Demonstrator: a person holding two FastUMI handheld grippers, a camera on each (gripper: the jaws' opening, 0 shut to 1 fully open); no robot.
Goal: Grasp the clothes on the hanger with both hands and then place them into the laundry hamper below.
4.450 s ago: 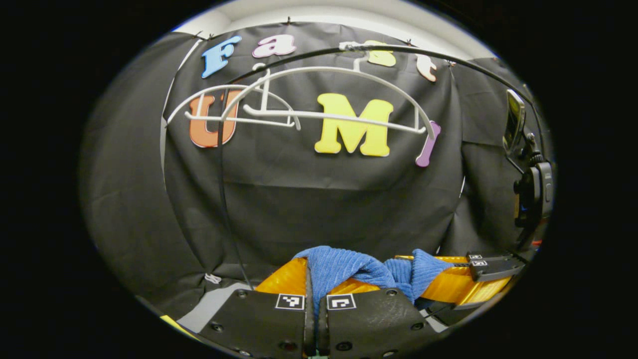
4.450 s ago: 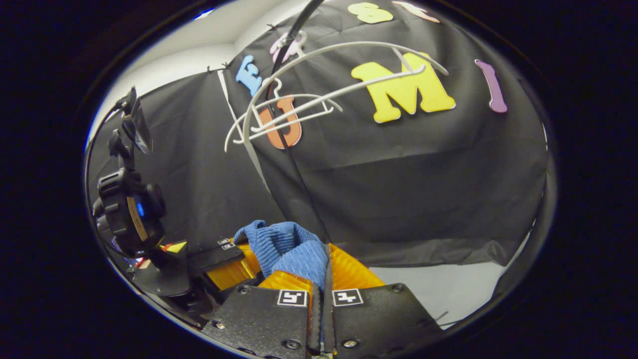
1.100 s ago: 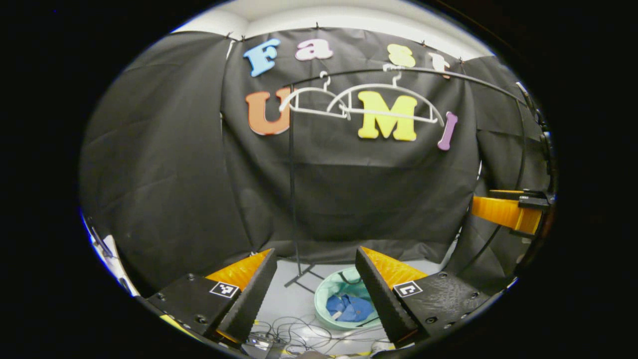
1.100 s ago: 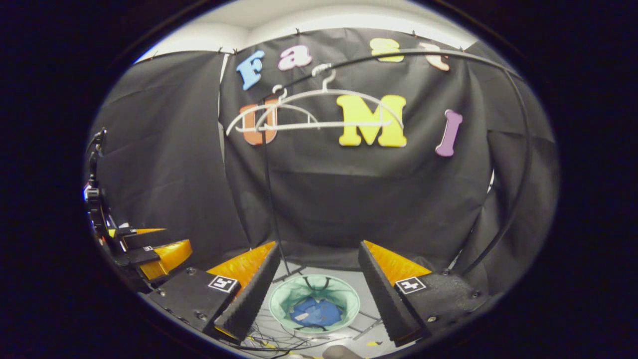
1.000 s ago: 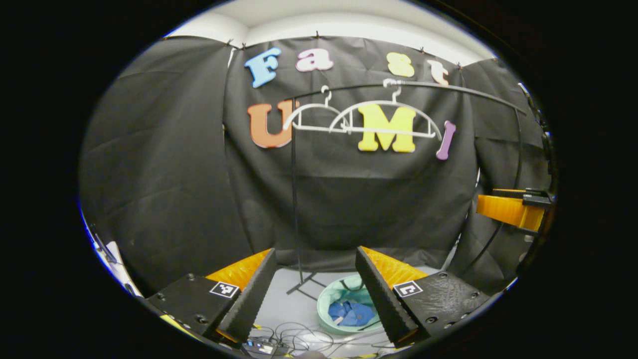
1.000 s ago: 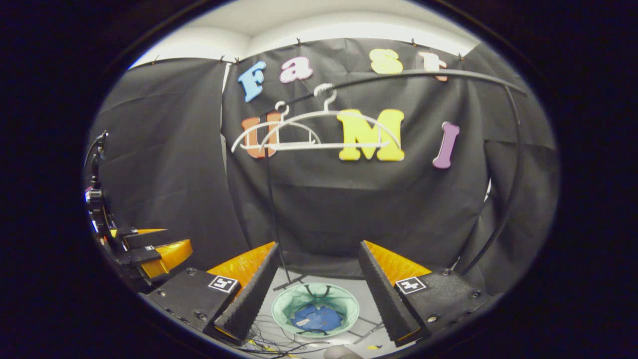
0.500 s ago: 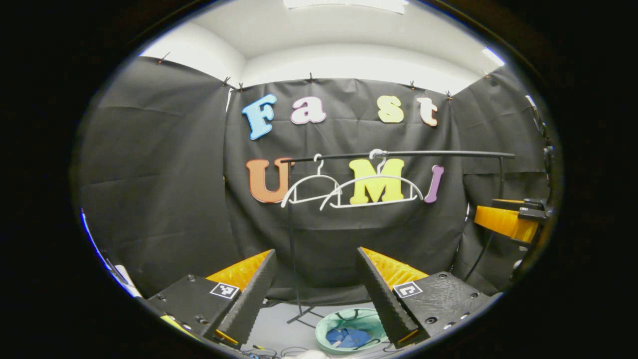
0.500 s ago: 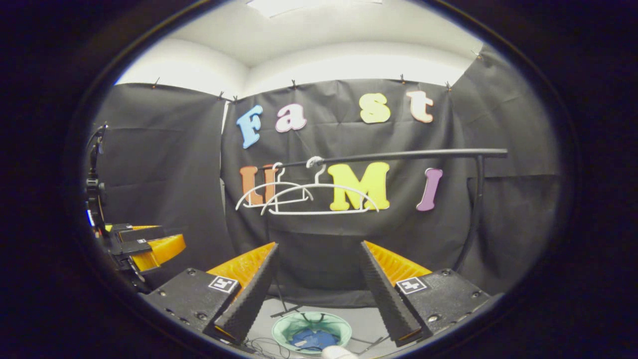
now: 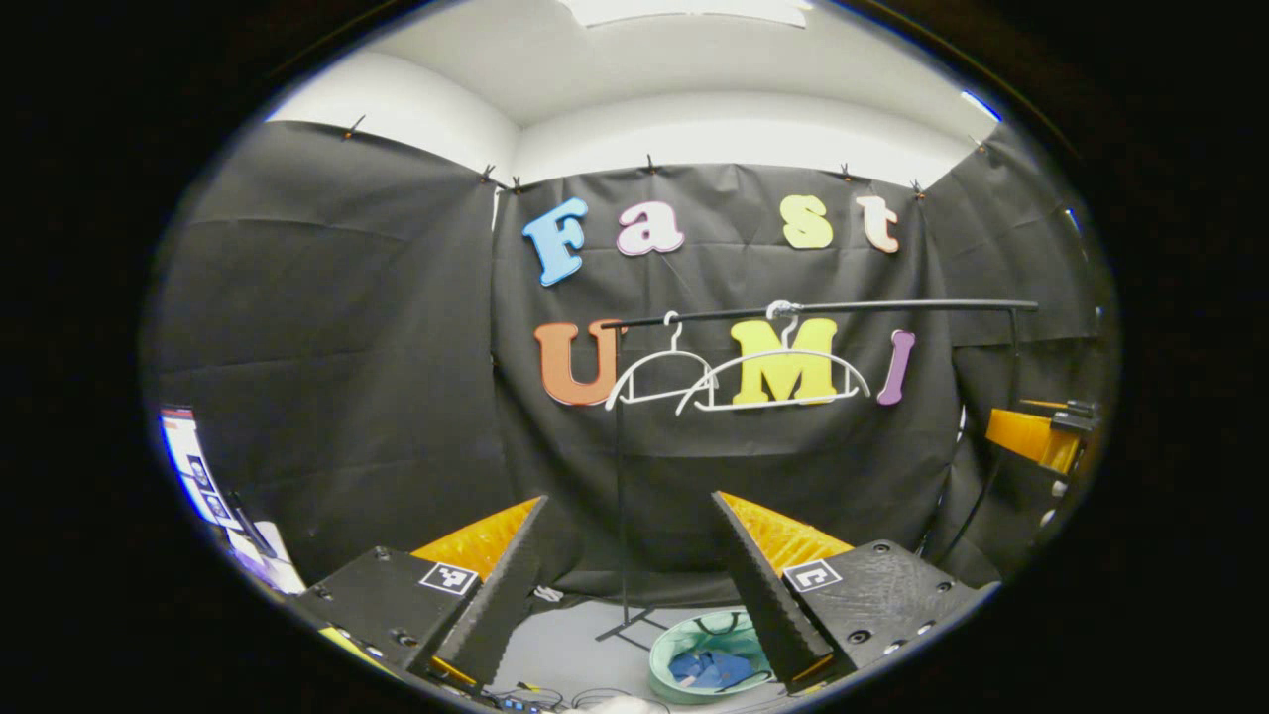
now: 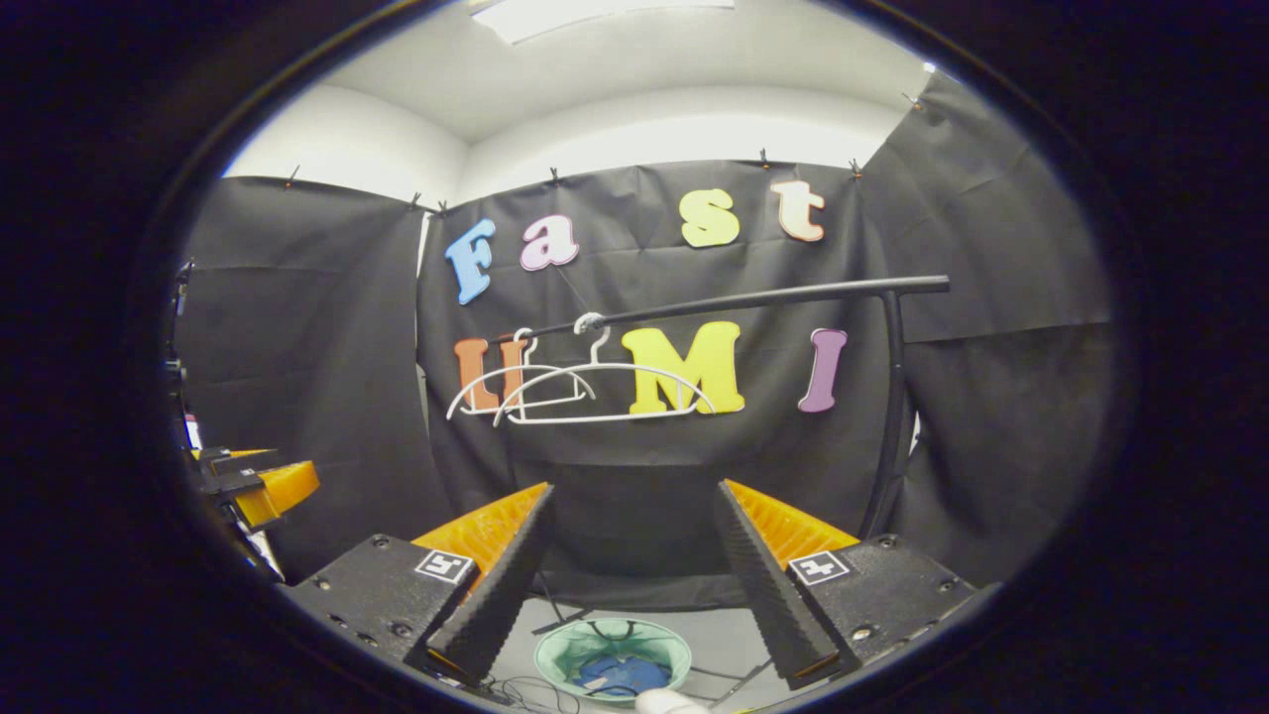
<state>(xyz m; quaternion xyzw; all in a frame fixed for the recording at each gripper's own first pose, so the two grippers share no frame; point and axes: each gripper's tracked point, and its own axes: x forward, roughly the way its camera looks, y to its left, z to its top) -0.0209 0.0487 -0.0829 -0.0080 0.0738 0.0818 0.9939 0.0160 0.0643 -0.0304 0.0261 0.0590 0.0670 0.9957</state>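
Both tools pulled back and up | left tool (image 9: 630,585), right tool (image 10: 634,585) released | blue clothes (image 10: 607,674) crumpled in hamper (image 10: 555,650)

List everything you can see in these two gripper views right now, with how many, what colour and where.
hangers: two, white, bare, hooked side by side on the rail
rail: one, black, on black uprights before the black cloth wall
laundry hamper: one, pale green, round, on the floor below the rail
clothes: blue bundle, inside the hamper
cables: dark tangle, on the floor near the hamper
screen: one, lit, at the left edge of the left gripper view
left gripper: black and orange, jaws apart, holding nothing
right gripper: black and orange, jaws apart, holding nothing
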